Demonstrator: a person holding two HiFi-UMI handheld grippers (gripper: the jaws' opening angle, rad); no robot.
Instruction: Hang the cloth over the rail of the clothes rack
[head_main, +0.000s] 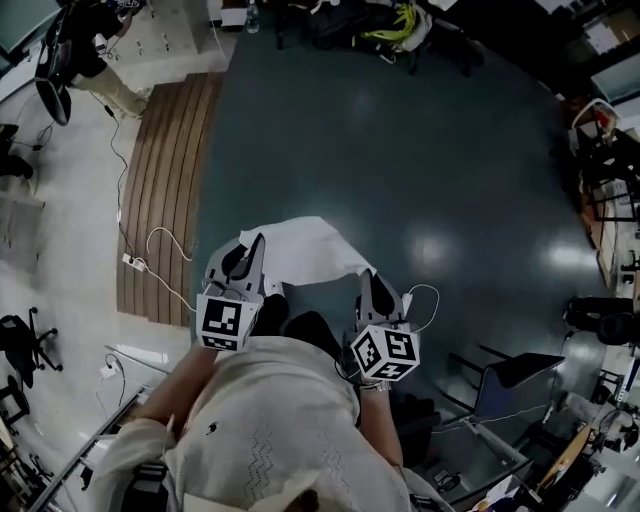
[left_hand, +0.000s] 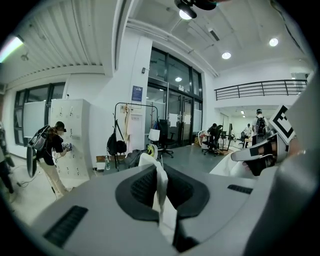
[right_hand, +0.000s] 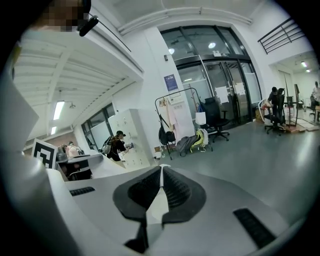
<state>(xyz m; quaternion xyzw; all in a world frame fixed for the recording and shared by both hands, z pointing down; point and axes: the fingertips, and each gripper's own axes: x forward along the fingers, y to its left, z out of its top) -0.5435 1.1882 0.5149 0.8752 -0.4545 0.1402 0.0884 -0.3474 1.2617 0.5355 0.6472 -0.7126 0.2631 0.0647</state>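
The white cloth (head_main: 300, 250) hangs stretched between the left hand-held gripper (head_main: 252, 245) and right hand-held gripper (head_main: 368, 278), each clamped tight on an edge, well apart from the clothes rack (left_hand: 115, 120) (carrying step). Next, I judge: approach, lift above its rail (left_hand: 137, 103), drape.

Left claw (head_main: 252, 248), right claw (head_main: 368, 282), both clamped on cloth (head_main: 300, 250)
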